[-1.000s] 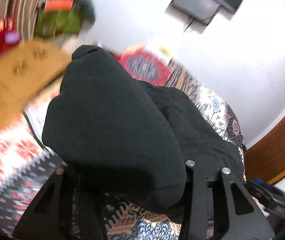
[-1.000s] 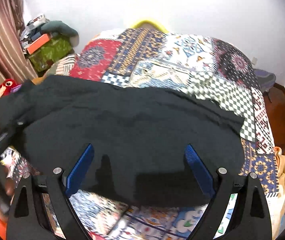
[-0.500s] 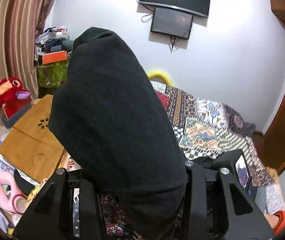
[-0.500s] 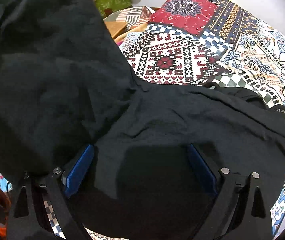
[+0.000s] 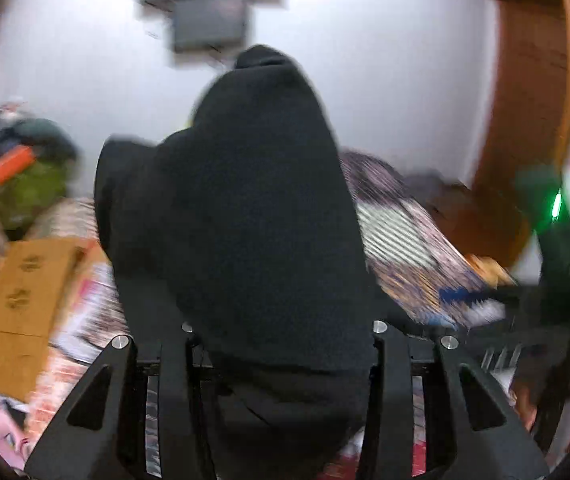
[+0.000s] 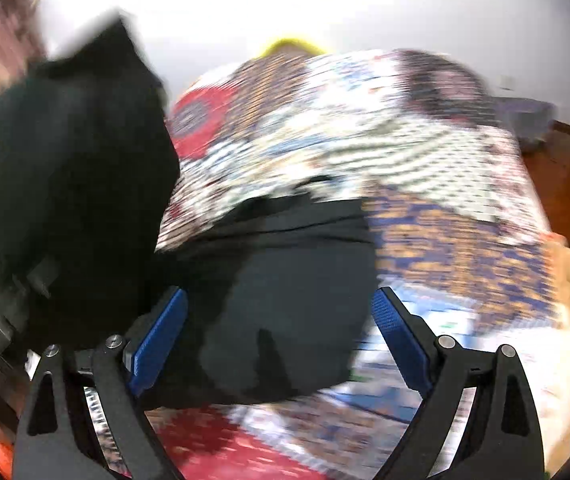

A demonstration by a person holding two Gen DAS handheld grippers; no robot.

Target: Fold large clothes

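Observation:
A large black garment (image 5: 261,216) hangs bunched over my left gripper (image 5: 281,332) and hides its fingertips, so its jaw state cannot be read. In the right wrist view the same garment (image 6: 285,300) lies partly on the patchwork bedspread (image 6: 425,168), with a lifted part (image 6: 65,184) at the left. My right gripper (image 6: 279,336) is open, its blue pads (image 6: 161,336) on either side of the cloth without closing on it. Both views are motion-blurred.
A wooden folding table (image 5: 25,288) and a green bundle (image 5: 29,192) stand left of the bed. A screen (image 5: 209,20) hangs on the white wall. A wooden door frame (image 5: 533,120) is at the right, with the other gripper's body (image 5: 557,264) below it.
The left gripper has swung right with the black garment still draped over it. The right view has lifted toward the far wall, and the garment covers less of the bedspread.

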